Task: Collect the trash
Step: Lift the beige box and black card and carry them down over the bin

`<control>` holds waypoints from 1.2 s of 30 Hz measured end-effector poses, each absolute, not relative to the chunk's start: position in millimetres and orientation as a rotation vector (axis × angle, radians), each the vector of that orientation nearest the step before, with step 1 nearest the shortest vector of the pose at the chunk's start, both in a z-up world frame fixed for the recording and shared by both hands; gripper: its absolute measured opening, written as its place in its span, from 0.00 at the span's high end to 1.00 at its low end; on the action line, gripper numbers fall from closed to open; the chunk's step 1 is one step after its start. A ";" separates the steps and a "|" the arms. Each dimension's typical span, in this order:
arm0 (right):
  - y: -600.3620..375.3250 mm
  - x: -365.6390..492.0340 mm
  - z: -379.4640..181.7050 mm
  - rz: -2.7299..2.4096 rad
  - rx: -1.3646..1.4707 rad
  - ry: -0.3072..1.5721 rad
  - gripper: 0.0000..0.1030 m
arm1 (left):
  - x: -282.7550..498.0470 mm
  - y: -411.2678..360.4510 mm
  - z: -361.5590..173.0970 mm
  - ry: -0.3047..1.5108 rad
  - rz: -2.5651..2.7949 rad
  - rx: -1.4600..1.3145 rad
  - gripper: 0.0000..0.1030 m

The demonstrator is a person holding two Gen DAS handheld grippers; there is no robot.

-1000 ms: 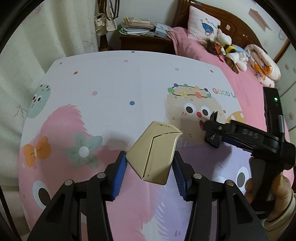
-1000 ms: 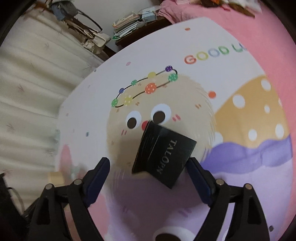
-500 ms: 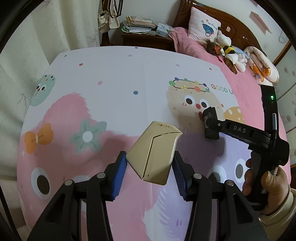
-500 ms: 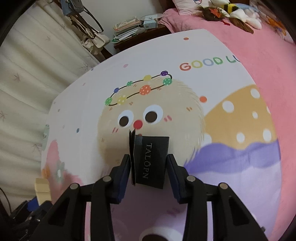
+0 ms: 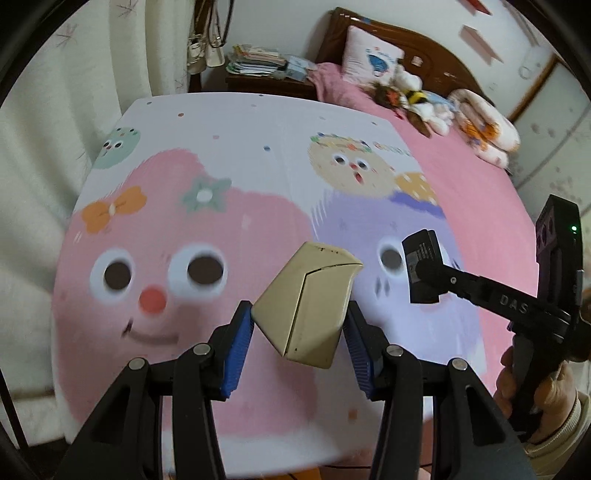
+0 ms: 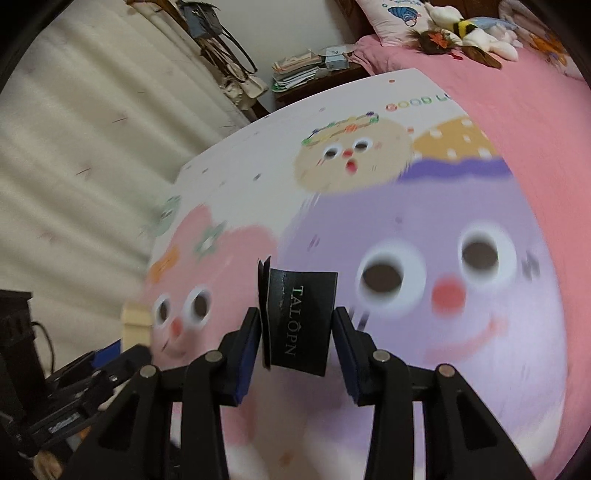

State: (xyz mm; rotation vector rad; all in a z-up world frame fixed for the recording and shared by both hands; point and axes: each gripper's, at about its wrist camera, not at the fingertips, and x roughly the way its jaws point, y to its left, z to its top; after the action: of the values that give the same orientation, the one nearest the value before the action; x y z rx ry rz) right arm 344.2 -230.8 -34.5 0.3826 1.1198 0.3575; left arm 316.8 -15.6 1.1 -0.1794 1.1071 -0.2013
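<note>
Both cams are wrist fisheyes, each looking forward and steeply down along its own fingers, held close above the cartoon bedspread (image 5: 207, 155). Left view faces the headboard (image 5: 406, 40), with the right hand-held gripper (image 5: 424, 273) at its right edge. Right view sits further right; the left hand-held gripper (image 6: 122, 354) shows at its lower left. Shared: bedspread faces, nightstand (image 6: 314, 79), plush toys (image 6: 465, 33).
</note>
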 end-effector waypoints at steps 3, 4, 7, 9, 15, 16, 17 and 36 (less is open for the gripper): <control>-223.9 285.4 -22.9 0.347 0.399 1.093 0.62 | 267.5 -5.1 8.2 1.100 -0.262 -0.176 0.54; -221.5 269.7 -20.8 0.341 0.400 1.087 0.62 | 257.1 -2.3 9.6 1.101 -0.278 -0.177 0.54; -214.4 218.6 -17.5 0.319 0.416 1.086 0.62 | 214.6 10.0 11.0 1.118 -0.337 -0.195 0.54; -210.0 188.7 -17.3 0.312 0.430 1.089 0.62 | 189.9 17.0 10.9 1.124 -0.381 -0.212 0.54; -199.9 116.7 -33.6 0.282 0.428 1.146 0.62 | 128.5 25.6 1.4 1.124 -0.422 -0.176 0.54; -196.9 107.6 -40.3 0.280 0.422 1.168 0.62 | 119.9 26.5 -3.6 1.126 -0.423 -0.174 0.54; -193.7 100.1 -48.2 0.277 0.417 1.192 0.62 | 112.8 27.2 -9.8 1.132 -0.423 -0.173 0.54; -169.2 66.3 -291.8 0.218 0.392 1.429 0.62 | 93.5 -10.5 -249.1 1.381 -0.340 -0.130 0.54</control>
State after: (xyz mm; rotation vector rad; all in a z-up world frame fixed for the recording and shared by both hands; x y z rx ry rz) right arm 66.3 -169.2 -291.8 0.3923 1.4294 0.2181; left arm 93.5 -10.5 -249.1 -0.1297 1.3808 -0.3403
